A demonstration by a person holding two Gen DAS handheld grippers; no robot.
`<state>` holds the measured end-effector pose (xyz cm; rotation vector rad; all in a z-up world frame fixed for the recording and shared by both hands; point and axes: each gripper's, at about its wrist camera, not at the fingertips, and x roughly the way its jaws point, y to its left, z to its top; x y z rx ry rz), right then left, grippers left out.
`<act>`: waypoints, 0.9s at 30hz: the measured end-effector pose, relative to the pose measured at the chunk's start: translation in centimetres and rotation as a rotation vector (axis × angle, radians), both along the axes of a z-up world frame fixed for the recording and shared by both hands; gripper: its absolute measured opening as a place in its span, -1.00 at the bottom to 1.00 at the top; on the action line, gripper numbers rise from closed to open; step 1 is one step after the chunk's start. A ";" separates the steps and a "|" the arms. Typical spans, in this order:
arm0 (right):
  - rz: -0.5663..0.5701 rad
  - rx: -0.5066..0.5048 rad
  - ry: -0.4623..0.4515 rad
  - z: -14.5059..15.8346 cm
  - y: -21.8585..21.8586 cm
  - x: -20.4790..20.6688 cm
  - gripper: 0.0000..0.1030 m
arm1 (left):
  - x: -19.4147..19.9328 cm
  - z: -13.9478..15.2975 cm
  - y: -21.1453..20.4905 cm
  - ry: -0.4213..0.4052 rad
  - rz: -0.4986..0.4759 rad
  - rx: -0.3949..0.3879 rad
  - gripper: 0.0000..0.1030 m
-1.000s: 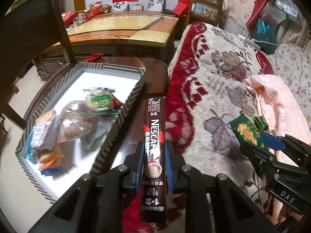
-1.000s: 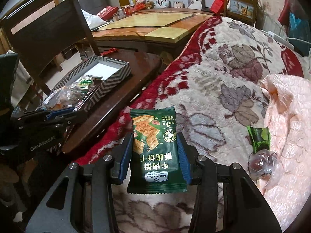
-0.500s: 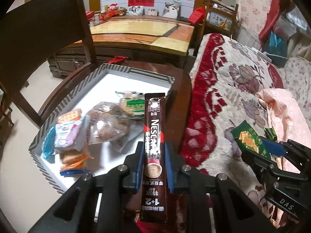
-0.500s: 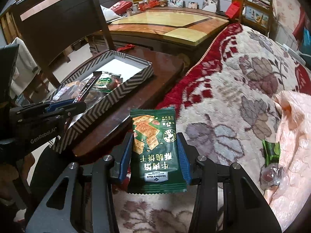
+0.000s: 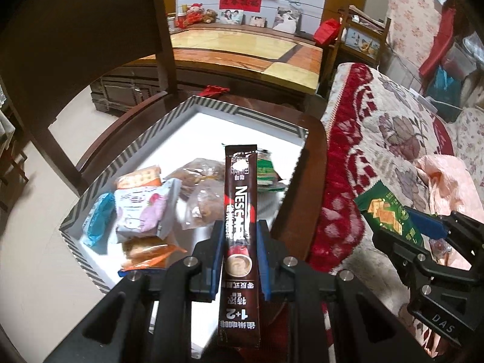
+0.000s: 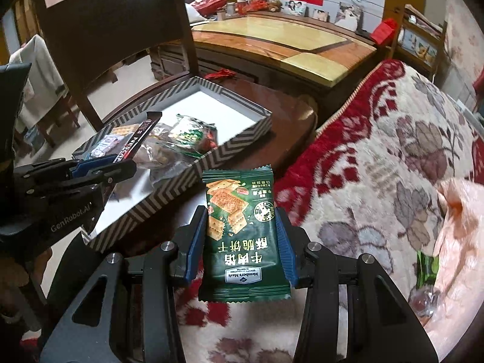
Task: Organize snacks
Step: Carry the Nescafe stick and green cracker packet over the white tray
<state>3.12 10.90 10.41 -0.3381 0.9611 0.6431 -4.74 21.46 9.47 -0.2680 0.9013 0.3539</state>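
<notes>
Several snacks already inside striped cardboard box (image 5: pixel 169 127) at 10 o'clock. Left claw (image 5: pixel 239 236) clamps brown Nescafé coffee stick (image 5: pixel 240 227); right claw (image 6: pixel 240 227) clamps green cracker packet (image 6: pixel 242 230). Small green wrapped sweet (image 6: pixel 426 269) left on blanket at 4 o'clock.

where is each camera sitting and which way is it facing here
Left wrist: sits on the left gripper, looking forward and down along its fingers at the striped box of snacks; its own jaws clamp a Nescafe stick, and the right gripper shows at the right edge.
Right wrist: sits on the right gripper, looking forward and down over the floral blanket; its jaws hold a green cracker packet, and the left gripper shows at left.
Shared: box, both packets, both grippers, blanket, dark chair.
</notes>
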 end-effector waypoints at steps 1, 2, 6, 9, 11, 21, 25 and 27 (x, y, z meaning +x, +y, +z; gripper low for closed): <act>0.005 -0.003 -0.003 0.1 0.4 0.0 -0.17 | -0.1 0.0 0.3 0.000 0.006 -0.003 -0.56; 0.013 -0.008 -0.004 0.1 0.9 0.1 -0.17 | -0.1 -0.1 0.6 0.000 0.013 -0.005 -0.56; 0.038 -0.026 -0.010 0.1 2.4 0.3 -0.17 | -0.3 -0.3 1.9 0.001 0.039 -0.009 -0.56; 0.053 -0.035 -0.015 0.0 3.5 0.4 -0.17 | -0.4 -0.4 2.9 0.003 0.057 -0.010 -0.56; 0.060 -0.036 -0.017 -0.1 4.1 0.5 -0.17 | -0.5 -0.4 3.5 0.004 0.070 -0.009 -0.56; 0.103 -0.055 -0.015 -0.8 6.9 1.1 -0.17 | -0.6 -1.2 6.0 0.018 0.114 -0.023 -0.56; 0.114 -0.062 -0.010 -1.1 7.7 1.3 -0.17 | -0.5 -1.5 6.5 0.020 0.121 -0.026 -0.56; 0.118 -0.064 -0.008 -1.2 8.1 1.5 -0.17 | -0.5 -1.6 6.7 0.019 0.124 -0.026 -0.56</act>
